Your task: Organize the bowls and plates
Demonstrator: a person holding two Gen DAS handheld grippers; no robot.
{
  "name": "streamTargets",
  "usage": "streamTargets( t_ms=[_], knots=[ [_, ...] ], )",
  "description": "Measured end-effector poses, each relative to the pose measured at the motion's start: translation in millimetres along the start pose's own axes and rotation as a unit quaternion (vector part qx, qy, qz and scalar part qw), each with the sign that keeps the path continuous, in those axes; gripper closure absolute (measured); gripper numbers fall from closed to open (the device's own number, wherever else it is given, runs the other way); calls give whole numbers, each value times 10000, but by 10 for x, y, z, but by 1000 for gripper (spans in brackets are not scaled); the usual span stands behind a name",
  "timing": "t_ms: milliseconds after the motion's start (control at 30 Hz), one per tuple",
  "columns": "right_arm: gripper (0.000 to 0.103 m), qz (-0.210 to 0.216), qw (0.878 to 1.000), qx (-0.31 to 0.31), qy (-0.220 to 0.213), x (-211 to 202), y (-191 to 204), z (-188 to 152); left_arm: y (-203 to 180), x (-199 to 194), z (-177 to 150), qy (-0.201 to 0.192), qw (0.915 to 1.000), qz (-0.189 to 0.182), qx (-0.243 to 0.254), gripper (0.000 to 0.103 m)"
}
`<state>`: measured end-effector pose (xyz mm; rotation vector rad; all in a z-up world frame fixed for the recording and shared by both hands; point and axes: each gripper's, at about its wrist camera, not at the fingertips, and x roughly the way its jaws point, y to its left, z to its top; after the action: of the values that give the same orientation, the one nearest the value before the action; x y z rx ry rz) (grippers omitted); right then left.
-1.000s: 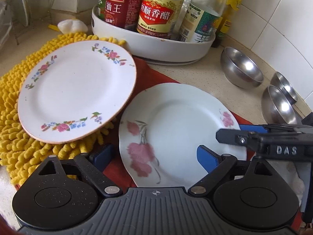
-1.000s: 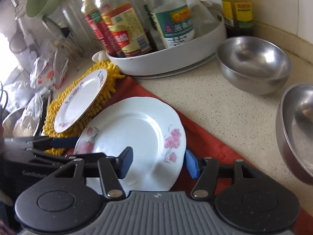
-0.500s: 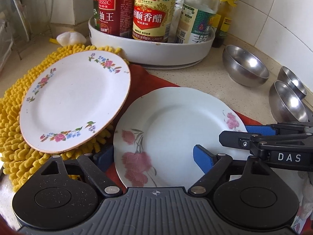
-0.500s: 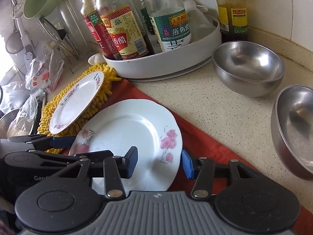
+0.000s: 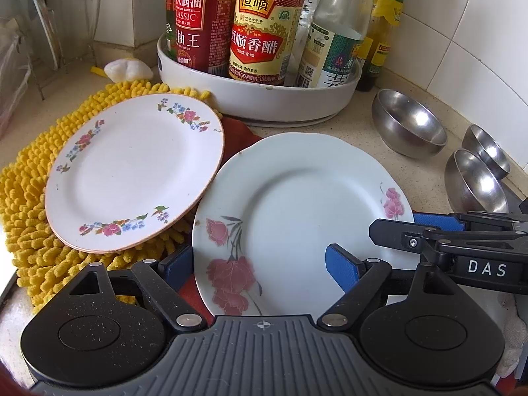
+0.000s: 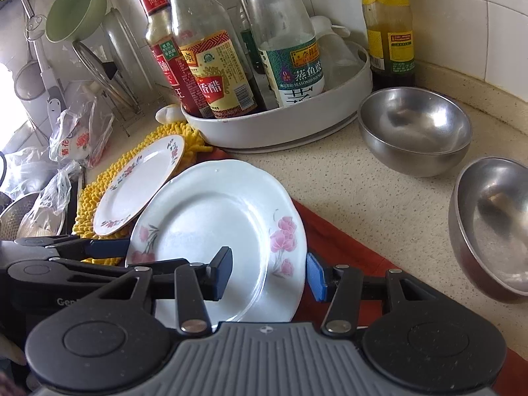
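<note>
A white plate with pink roses (image 5: 297, 204) (image 6: 214, 217) lies on a red cloth (image 6: 336, 247). My left gripper (image 5: 260, 264) is open, its fingers straddling the plate's near-left edge. My right gripper (image 6: 269, 274) is open, its fingers straddling the plate's right rim. A second plate with a small flower border (image 5: 132, 171) (image 6: 138, 181) rests on a yellow chenille mat (image 5: 26, 198). Three steel bowls sit to the right: a large one (image 5: 409, 125) (image 6: 415, 128) and two others (image 5: 475, 181) (image 5: 486, 150); the right wrist view shows one of these (image 6: 495, 227).
A white round tray (image 5: 264, 92) holding several sauce bottles stands at the back against the tiled wall. A dark bottle (image 6: 389, 26) stands beside it. Plastic bags (image 6: 49, 165) and a rack with a green cup (image 6: 76, 10) are at the far left.
Both grippers have pulled back slightly; the views now take in more of the counter and bottles. Both stay open around the rose plate, which has not moved.
</note>
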<state>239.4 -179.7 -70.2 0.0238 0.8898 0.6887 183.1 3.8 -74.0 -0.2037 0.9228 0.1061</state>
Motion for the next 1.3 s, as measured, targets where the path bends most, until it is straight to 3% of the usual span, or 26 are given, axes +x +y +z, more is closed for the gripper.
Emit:
streamTargets(
  t_ms=[667,1000,1300],
  knots=[
    [56,-53,9986,351,-382,-349,7,-37,-159,-243,64,-370,9990,-69,261,14],
    [56,-422,9952,724,-503,-740,-148,-237,-491,-330,36,-370,9956,-454,726,14],
    [56,-897,9856,1352,-472,-1136,-330,-644,-871,-251,-143,-114,9861,-958,1349,14]
  ],
)
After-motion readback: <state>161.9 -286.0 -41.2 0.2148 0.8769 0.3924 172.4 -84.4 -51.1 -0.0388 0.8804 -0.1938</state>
